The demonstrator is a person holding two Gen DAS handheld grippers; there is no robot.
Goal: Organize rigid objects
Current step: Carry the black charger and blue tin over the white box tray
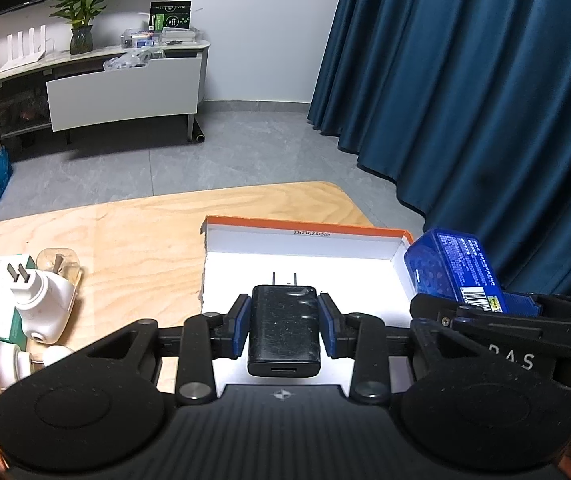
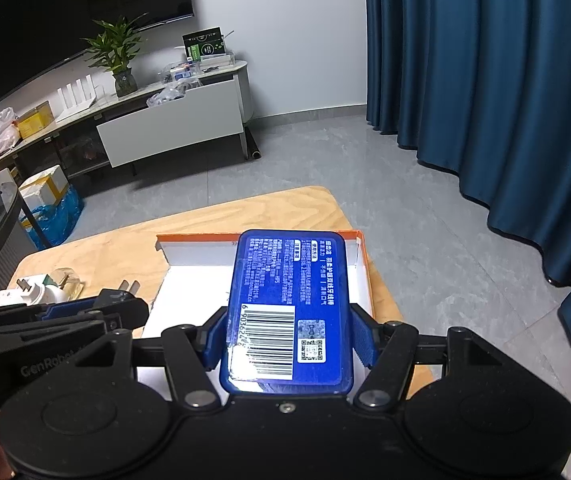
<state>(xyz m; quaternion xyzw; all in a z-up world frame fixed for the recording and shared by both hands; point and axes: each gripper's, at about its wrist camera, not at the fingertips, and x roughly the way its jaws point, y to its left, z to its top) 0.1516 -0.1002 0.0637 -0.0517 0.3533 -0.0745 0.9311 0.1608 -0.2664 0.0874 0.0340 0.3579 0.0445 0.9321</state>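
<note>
Filling the lower middle of both frames, a wooden table (image 1: 133, 232) carries a white box (image 1: 305, 240) with an orange rim. Centre frame over the box, the right gripper (image 2: 289, 332) clamps a blue case (image 2: 289, 280), barcode up. Lower centre, the left gripper (image 1: 284, 326) pinches a black charger (image 1: 284, 328), prongs pointing away; white plugs (image 1: 41, 300) sit at lower left.

the box (image 1: 305, 236) sits on the table (image 1: 145, 232), with plug devices (image 1: 41, 300) on its left.
</note>
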